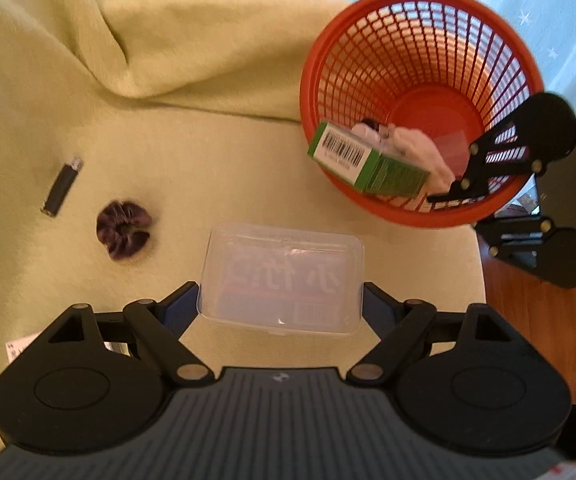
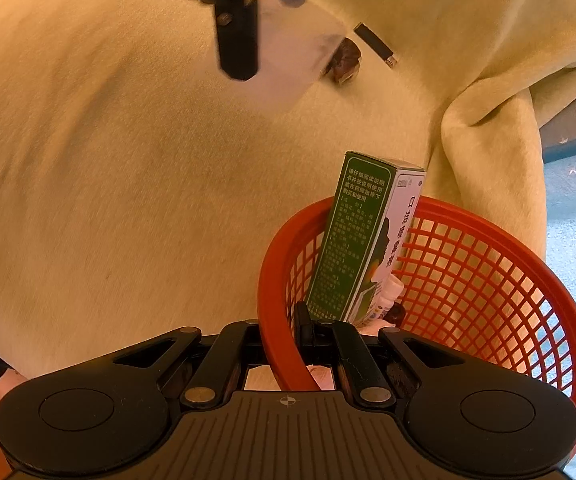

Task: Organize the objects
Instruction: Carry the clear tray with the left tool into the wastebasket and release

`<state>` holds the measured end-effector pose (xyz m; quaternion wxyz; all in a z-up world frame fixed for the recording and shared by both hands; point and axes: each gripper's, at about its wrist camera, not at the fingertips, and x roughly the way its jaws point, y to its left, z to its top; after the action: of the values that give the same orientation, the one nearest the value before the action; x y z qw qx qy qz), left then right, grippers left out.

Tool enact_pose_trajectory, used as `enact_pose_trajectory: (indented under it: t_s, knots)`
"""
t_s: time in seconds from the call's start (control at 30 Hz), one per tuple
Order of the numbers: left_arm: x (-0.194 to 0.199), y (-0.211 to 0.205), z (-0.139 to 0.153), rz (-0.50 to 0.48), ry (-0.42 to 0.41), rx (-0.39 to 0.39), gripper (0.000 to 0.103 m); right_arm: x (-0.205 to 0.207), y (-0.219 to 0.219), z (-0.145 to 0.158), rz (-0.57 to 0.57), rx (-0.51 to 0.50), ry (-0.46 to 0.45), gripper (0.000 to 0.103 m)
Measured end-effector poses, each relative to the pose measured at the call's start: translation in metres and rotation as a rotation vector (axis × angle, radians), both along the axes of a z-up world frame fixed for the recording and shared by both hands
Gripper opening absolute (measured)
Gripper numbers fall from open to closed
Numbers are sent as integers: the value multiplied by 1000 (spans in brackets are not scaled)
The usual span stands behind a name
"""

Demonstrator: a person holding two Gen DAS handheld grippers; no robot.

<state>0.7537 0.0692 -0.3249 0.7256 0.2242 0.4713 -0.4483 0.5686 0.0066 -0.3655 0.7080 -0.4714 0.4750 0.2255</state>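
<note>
Left gripper [image 1: 281, 300] was clamped on the clear plastic box [image 1: 282, 278] above the blanket [image 1: 208, 148]. Right gripper [image 2: 288, 344] pinched the orange basket [image 2: 488, 280] rim; green carton [image 2: 352, 240] stood inside.

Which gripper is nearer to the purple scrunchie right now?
Left. The left gripper, shut on the clear plastic box, sits just beside the purple scrunchie. The right gripper is far off, clamped on the orange basket rim.
</note>
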Motion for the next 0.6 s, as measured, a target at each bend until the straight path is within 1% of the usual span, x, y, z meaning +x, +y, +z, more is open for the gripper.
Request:
enact_pose_trajectory:
  t_s: [0.37,0.6]
  knots:
    - [9,-17,33,-37,-19,-61,83,1,0,0,1,-3,2,1]
    - [12,-40,58,-89,-27,-128,83,0,0,-1,-1,-1,-3,1]
